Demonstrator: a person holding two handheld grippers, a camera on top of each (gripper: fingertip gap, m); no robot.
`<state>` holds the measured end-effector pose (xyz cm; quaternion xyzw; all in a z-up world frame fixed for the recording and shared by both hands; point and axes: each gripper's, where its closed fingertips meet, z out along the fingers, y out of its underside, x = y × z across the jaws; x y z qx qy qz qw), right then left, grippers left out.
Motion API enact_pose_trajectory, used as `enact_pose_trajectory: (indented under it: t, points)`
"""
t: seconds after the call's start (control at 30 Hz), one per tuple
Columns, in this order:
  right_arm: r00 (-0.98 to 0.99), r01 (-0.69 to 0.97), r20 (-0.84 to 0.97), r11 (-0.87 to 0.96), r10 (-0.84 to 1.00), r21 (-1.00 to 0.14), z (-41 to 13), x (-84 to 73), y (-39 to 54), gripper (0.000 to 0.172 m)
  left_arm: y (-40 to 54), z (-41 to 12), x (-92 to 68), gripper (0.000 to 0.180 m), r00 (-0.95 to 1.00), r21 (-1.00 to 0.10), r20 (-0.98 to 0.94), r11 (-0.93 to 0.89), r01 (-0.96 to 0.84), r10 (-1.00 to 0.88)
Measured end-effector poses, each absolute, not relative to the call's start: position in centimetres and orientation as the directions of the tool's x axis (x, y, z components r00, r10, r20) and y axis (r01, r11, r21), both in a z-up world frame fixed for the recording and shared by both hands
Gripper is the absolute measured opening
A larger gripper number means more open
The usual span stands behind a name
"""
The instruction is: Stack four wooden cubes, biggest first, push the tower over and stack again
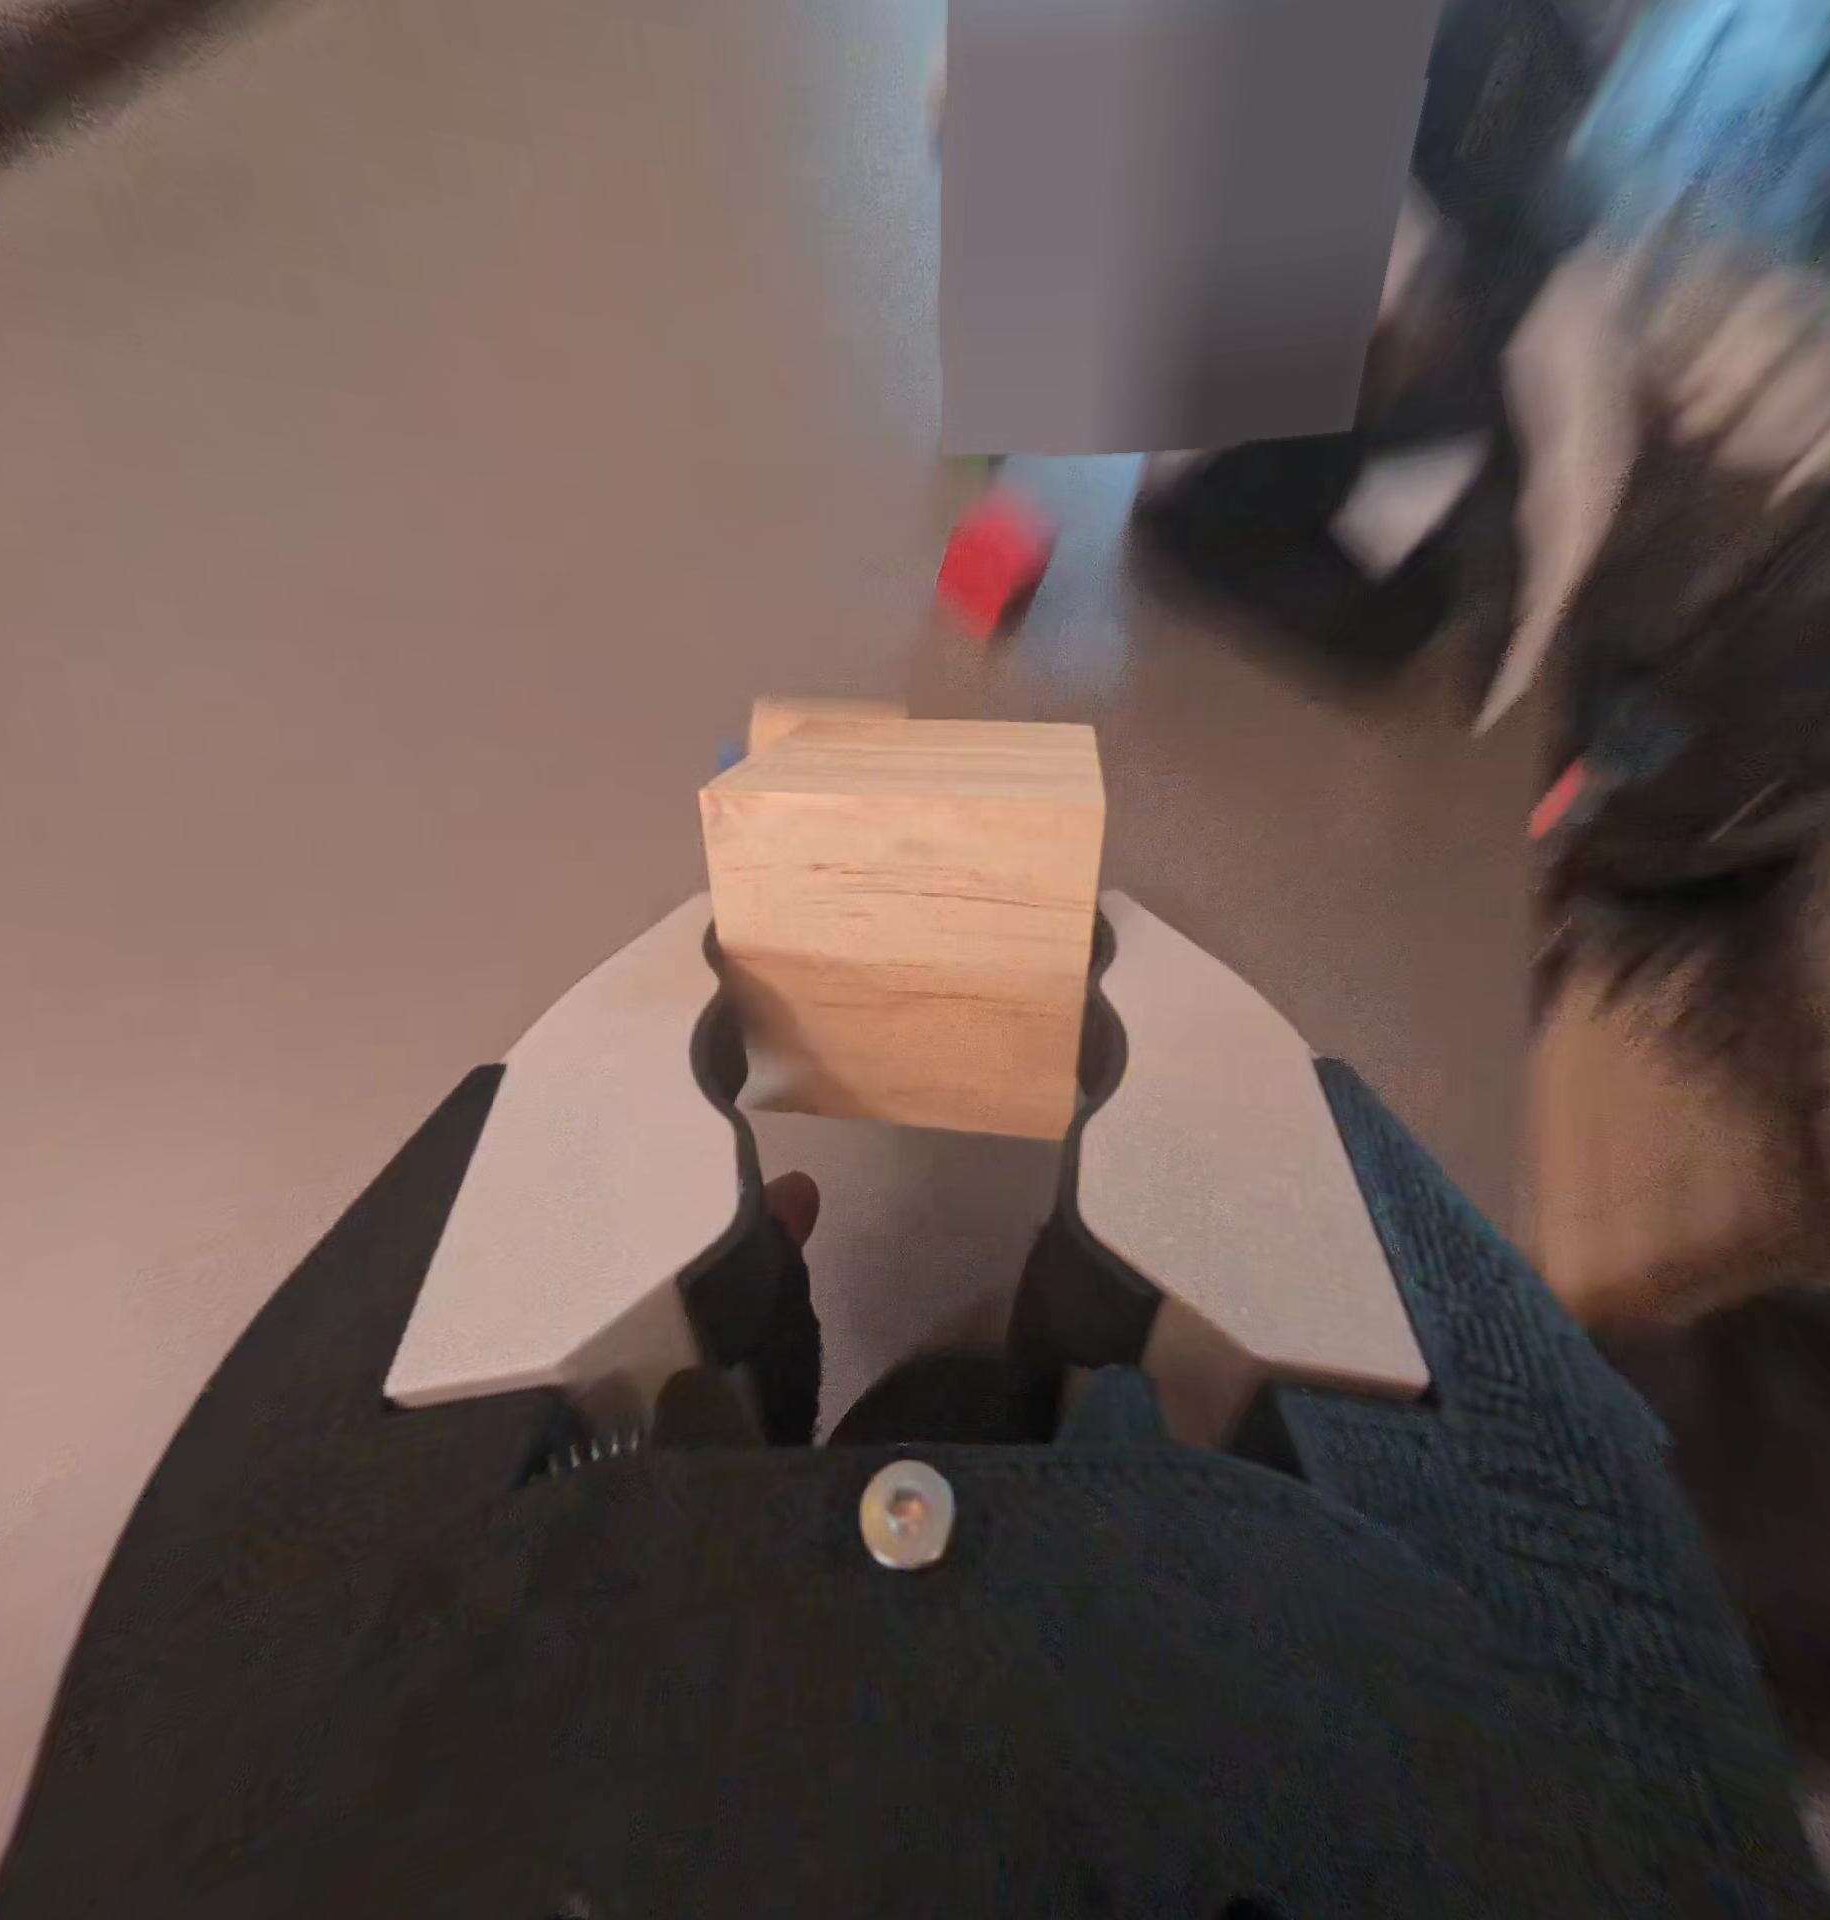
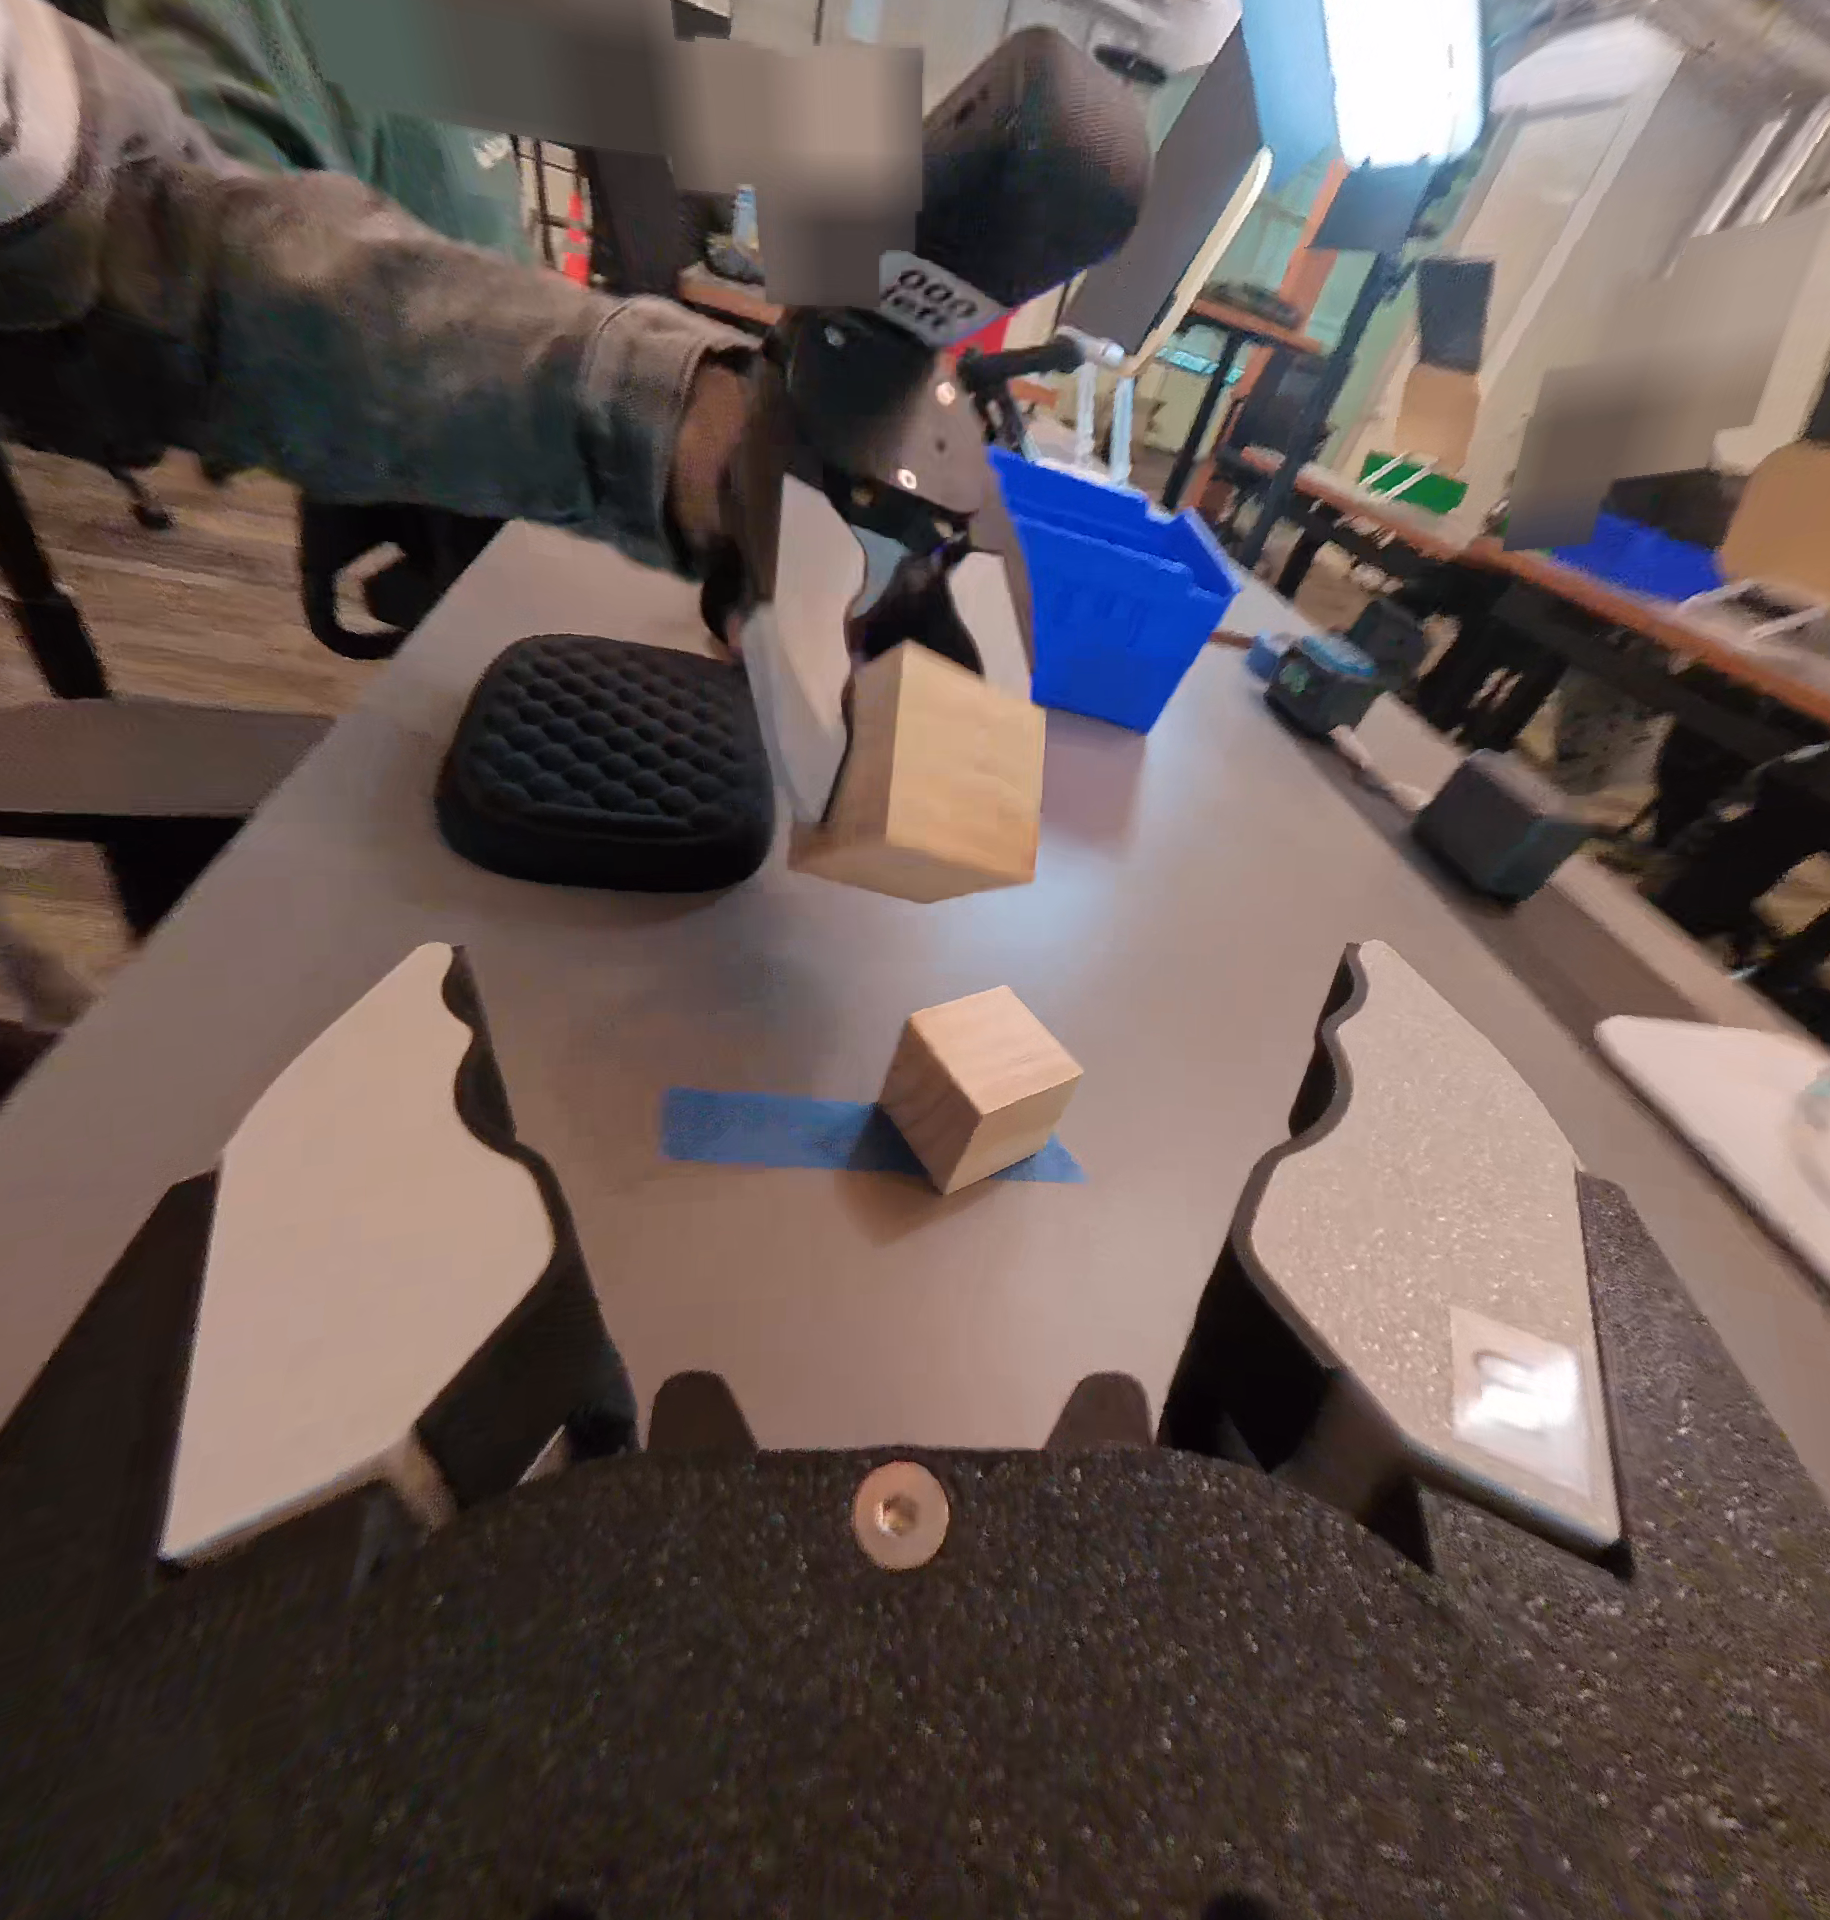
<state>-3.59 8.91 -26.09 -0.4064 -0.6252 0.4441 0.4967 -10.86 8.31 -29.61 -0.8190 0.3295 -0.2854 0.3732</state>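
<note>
My left gripper point(image 1: 903, 935) is shut on a large wooden cube point(image 1: 900, 914), with both pads pressed on its sides. In the right wrist view the left gripper point(image 2: 890, 665) holds this cube point(image 2: 932, 779) tilted, clear above the grey table point(image 2: 1202, 883). A second wooden cube point(image 1: 786, 722) peeks out behind the held one. My right gripper point(image 2: 900, 966) is wide open and empty. A smaller wooden cube point(image 2: 978, 1086) rests on a strip of blue tape point(image 2: 745, 1127) on the table, between and a little nearer than the right gripper's fingertips, touching neither.
A black quilted pad point(image 2: 604, 764) lies on the table to the left of the held cube. A blue bin point(image 2: 1108, 613) stands behind it. A dark box point(image 2: 1503, 836) sits at the right edge and a white board point(image 2: 1742, 1122) lies nearer on the right. A person's sleeve point(image 2: 371, 343) reaches in from the left. The left gripper's tips are roughly 11 centimeters from the right gripper's.
</note>
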Motion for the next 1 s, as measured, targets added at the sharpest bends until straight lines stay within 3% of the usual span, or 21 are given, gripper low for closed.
enact_pose_trajectory:
  t: [0.03, 0.1, 0.2, 0.4, 0.5, 0.6, 0.67, 0.77, 0.83, 0.93, 1.0]
  points:
    - [-0.144, 0.034, 0.318, 0.326, 0.937, -0.945, -25.6, -3.7, 9.0, 0.143, 8.5, -27.6, -10.0, 0.062, 0.600, -0.858, 0.342, -0.500, -0.114, -0.723]
    - [-0.086, -0.052, 0.440, 0.437, 0.894, -0.898, -24.5, -3.9, 8.7, 0.134, 8.1, -24.4, -8.5, 0.062, 0.440, -0.817, 0.574, -0.518, 0.253, -0.691]
    - [-0.072, -0.114, 0.531, 0.522, 0.845, -0.846, -23.8, -3.8, 7.6, 0.124, 6.6, -23.5, -6.0, 0.062, 0.171, -0.662, 0.728, -0.616, 0.426, -0.664]
    - [-0.152, -0.127, 0.638, 0.625, 0.755, -0.770, -24.7, -3.9, 5.2, 0.097, 4.4, -25.6, -0.8, 0.062, 0.063, -0.643, 0.756, -0.720, 0.260, -0.652]
    - [-0.181, -0.118, 0.709, 0.700, 0.682, -0.704, -25.4, -3.7, 4.2, 0.066, 4.6, -25.1, 0.1, 0.062, 0.040, -0.648, 0.747, -0.715, 0.264, -0.663]
    - [-0.158, -0.104, 0.726, 0.720, 0.670, -0.687, -24.8, -3.5, 4.4, 0.066, 4.6, -24.6, 0.2, 0.062, 0.038, -0.690, 0.714, -0.694, 0.207, -0.699]
    - [-0.163, -0.109, 0.694, 0.686, 0.701, -0.719, -24.4, -2.9, 4.7, 0.066, 4.8, -23.7, -0.3, 0.072, 0.062, -0.745, 0.658, -0.637, 0.199, -0.750]
    - [-0.145, -0.026, 0.621, 0.625, 0.770, -0.780, -23.9, -1.9, 7.1, 0.066, 7.2, -22.8, -2.6, 0.107, 0.318, -0.885, 0.462, -0.408, 0.222, -0.828]
    - [-0.132, 0.064, 0.576, 0.587, 0.807, -0.807, -24.1, -0.6, 9.4, 0.066, 9.1, -23.4, -4.7, 0.128, 0.577, -0.982, 0.188, -0.162, 0.096, -0.795]
    - [-0.177, 0.276, 0.478, 0.510, 0.860, -0.815, -25.4, 2.2, 12.9, 0.065, 10.7, -25.7, -6.7, 0.138, 0.732, -0.979, -0.174, 0.037, -0.199, -0.659]
    - [-0.252, 0.470, 0.395, 0.468, 0.884, -0.748, -26.8, 4.8, 15.0, 0.066, 10.5, -27.3, -6.4, 0.139, 0.725, -0.969, -0.210, 0.040, -0.244, -0.656]
